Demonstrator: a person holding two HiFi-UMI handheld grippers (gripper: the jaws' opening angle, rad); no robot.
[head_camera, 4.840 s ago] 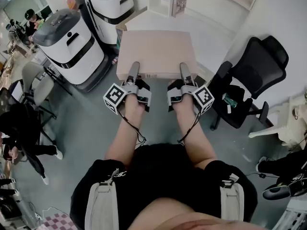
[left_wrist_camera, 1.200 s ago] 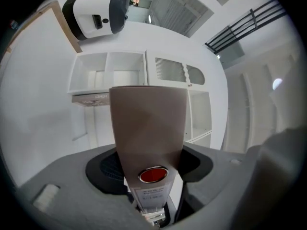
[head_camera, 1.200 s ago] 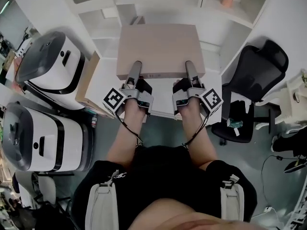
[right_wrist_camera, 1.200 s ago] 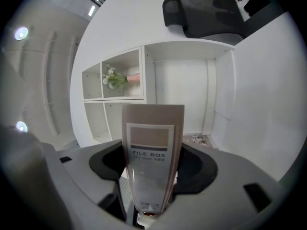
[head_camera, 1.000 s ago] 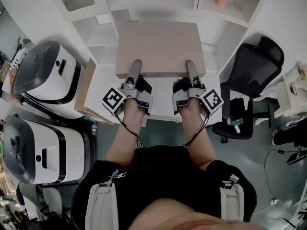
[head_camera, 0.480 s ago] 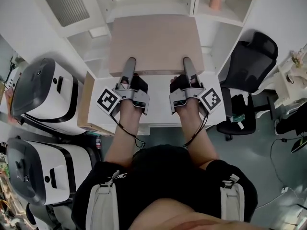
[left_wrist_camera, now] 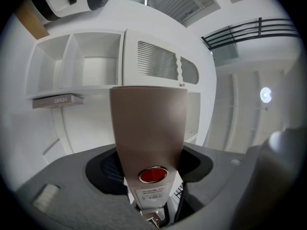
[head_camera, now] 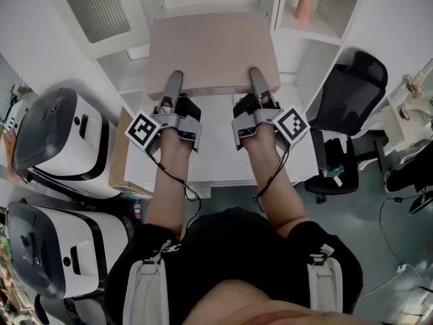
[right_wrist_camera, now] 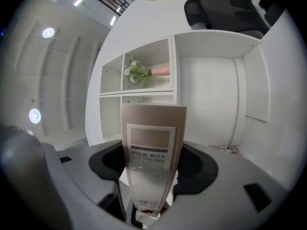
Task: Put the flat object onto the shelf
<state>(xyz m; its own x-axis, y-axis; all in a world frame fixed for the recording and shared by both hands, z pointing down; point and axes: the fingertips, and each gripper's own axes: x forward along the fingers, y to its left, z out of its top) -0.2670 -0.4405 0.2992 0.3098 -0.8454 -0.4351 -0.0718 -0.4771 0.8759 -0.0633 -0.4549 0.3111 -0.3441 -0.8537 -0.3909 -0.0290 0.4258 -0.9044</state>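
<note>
We hold the file box level in the air in front of the white shelf, its far edge toward the open compartments and not yet resting on anything. The left gripper and right gripper each have their jaws clamped across the near edge, one toward each near corner, spread only by the box's thickness.

It looks like stiff board: rigid, probably light if empty, with a smooth skin that could slide in the jaws. Gripped only along one edge, the wide panel will likely lever downward, so two well-spaced holds suit it.

The spine label reads "FILE BOX"; the line beneath is too small to read. At the other end sit a red disc and a white sticker whose print we cannot make out.
</note>
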